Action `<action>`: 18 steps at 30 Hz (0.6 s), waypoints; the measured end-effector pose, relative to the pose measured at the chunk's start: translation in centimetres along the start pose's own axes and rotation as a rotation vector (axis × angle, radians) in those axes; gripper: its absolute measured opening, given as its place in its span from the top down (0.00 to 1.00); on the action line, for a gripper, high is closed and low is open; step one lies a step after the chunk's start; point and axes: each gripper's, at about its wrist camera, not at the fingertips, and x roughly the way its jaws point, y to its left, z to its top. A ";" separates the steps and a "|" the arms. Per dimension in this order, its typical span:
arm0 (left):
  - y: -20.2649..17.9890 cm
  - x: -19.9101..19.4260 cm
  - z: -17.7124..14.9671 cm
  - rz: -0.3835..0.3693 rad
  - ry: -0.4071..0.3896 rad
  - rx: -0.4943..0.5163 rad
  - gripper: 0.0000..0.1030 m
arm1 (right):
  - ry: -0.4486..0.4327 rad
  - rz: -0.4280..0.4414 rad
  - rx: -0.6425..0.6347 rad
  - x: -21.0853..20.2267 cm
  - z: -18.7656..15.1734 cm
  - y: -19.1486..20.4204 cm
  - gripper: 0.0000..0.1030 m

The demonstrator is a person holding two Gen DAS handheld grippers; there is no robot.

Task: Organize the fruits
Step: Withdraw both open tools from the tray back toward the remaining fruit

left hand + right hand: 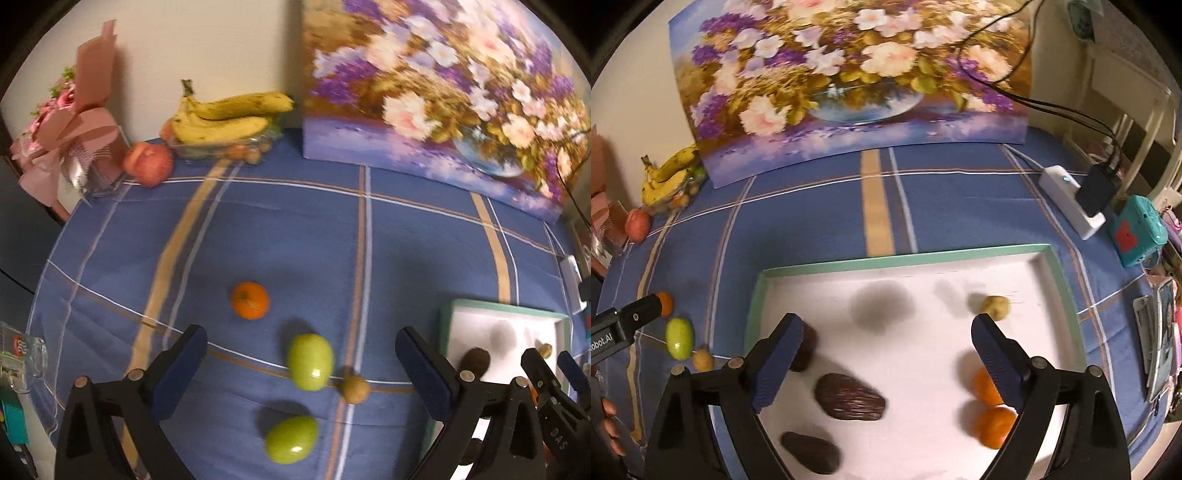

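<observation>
Between the spread, empty jaws of the left gripper (301, 363), green fruits (309, 362) are lying, awaiting pickup; the right gripper (886, 354) is hovering spread over the tray (905, 258).

On the blue cloth (295, 240) lie two green fruits (310, 362), one orange (250, 300) and one small tan fruit (354, 388). The near tray (905, 258) holds three dark brown fruits (849, 397), two oranges (995, 426) and one tan fruit (996, 307). Far left sit one bunch of bananas (225, 116) and one red apple (149, 164).
</observation>
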 end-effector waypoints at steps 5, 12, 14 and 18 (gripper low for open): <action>2.9 -0.5 0.4 0.018 -0.025 -0.037 0.00 | 0.001 0.028 -0.011 0.0 0.0 2.3 0.10; 6.6 -1.0 0.8 0.041 -0.047 -0.072 0.00 | -0.001 0.120 -0.037 -0.5 0.0 5.6 0.10; 7.5 -1.2 0.9 0.048 -0.053 -0.079 0.00 | -0.006 0.160 -0.054 -0.8 0.1 6.8 0.10; 9.2 -1.5 1.2 0.044 -0.066 -0.104 0.00 | -0.030 0.223 -0.103 -1.4 0.0 9.3 0.10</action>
